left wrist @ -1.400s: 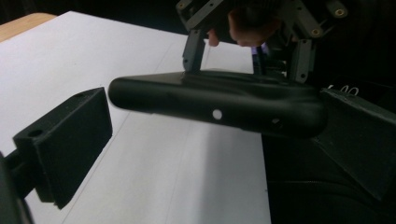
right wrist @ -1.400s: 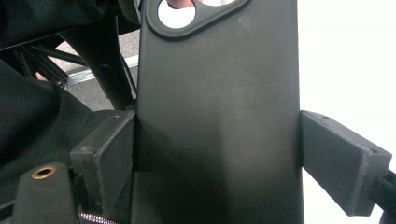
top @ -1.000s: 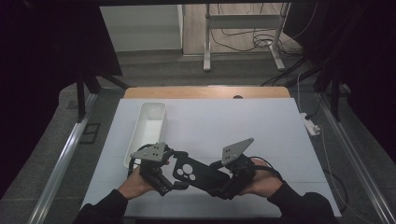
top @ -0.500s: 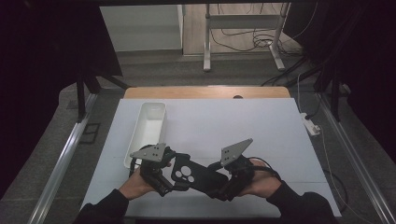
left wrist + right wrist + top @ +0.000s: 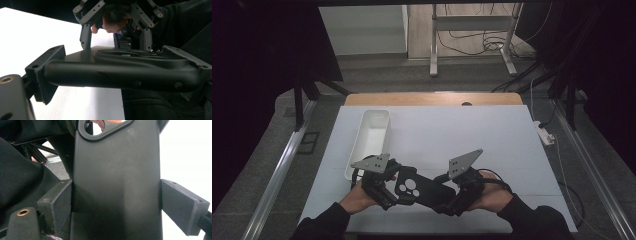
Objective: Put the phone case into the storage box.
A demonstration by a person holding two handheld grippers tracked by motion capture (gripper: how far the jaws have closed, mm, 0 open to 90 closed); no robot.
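High view: unmarked black phone case [image 5: 422, 188]

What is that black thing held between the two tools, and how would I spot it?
On the white table, look at its near edge, right of the long white tray. There the black phone case spans both hand-held grippers; its cluster of round camera holes sets it apart.

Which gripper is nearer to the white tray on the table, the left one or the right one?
Left. The left gripper sits just below the near end of the white tray, holding the black phone case. The right gripper holds the case's other end, farther right.
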